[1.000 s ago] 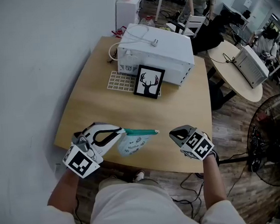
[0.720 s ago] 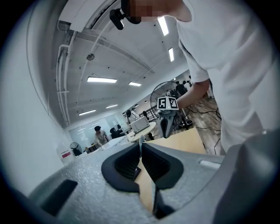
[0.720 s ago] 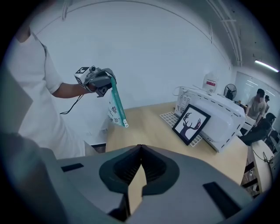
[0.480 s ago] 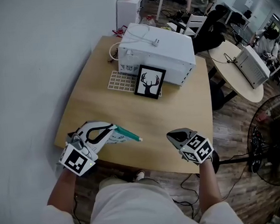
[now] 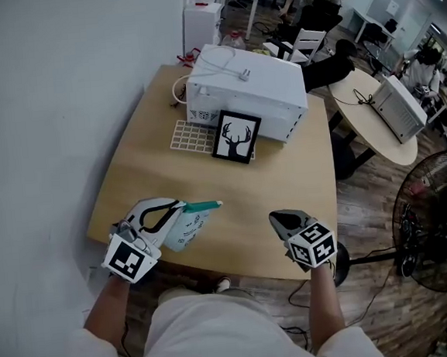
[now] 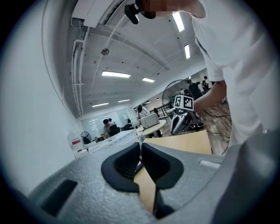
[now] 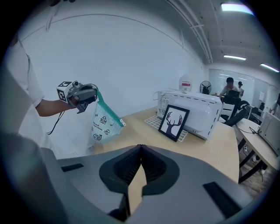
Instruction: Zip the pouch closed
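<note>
Broadly, the desk (image 5: pixel 232 188) spreads below and ahead of both tongs. On its far side, well beyond their tips, stands a white appliance (image 5: pixel 247 90) with a framed stag picture (image 5: pixel 235 136) propped against its front and a white grid mat (image 5: pixel 191 135) just beside that.

Nearer, the pouch (image 5: pixel 185 225) hangs from the left tongs (image 5: pixel 182 207), which are clamped on one end of its teal zip strip (image 5: pixel 204 206). Gripping that end lifts the pouch off the desk and, I judge, anchors the strip so a pull along it has something to work against.

The right tongs (image 5: pixel 278 222) are pressed together on nothing, well apart from the pouch on its free side, tips tilted down toward the desk. They probably stand off because the zipping is either done or not begun, and I cannot say which. A pale tab (image 7: pixel 122 123) sits at the strip's end farthest from the left tongs, perhaps the slider, but the strip is too small to show whether it is sealed. The left tongs' own view shows only a thin edge pinched between the pads; the pouch body is hidden behind them.
</note>
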